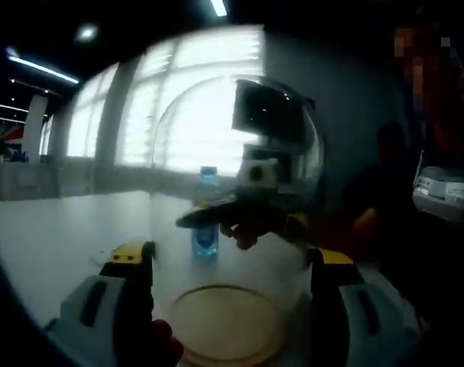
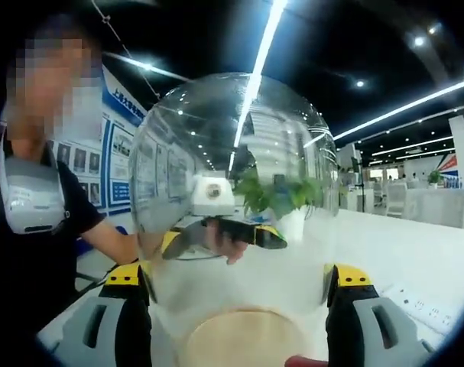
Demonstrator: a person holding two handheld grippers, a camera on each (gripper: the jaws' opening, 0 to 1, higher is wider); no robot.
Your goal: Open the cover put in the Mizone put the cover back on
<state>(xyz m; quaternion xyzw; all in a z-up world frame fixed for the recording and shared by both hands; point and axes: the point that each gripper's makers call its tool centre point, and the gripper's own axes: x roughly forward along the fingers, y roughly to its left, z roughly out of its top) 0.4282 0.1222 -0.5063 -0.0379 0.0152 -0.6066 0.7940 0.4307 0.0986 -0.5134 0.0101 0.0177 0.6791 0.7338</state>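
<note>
A clear glass dome cover [image 1: 216,145] stands over a round wooden base [image 1: 224,325], between the jaws of my left gripper [image 1: 230,264]. Both jaws are spread wide and press its sides. Through the glass I see a blue Mizone bottle [image 1: 207,218] upright on the white table [image 1: 56,237] beyond the dome. My right gripper [image 1: 243,214] also shows there, dark, on the far side. In the right gripper view the glass dome cover [image 2: 232,153] sits between the right gripper's [image 2: 235,283] wide jaws above the wooden base [image 2: 243,336]. The left gripper [image 2: 224,229], held in a hand, faces me through the glass.
A person [image 2: 33,214] in a dark top stands close at the table's side. A potted green plant [image 2: 281,199] stands on the table behind the dome. A white power strip [image 2: 415,302] lies at the right. Bright windows [image 1: 178,107] line the far wall.
</note>
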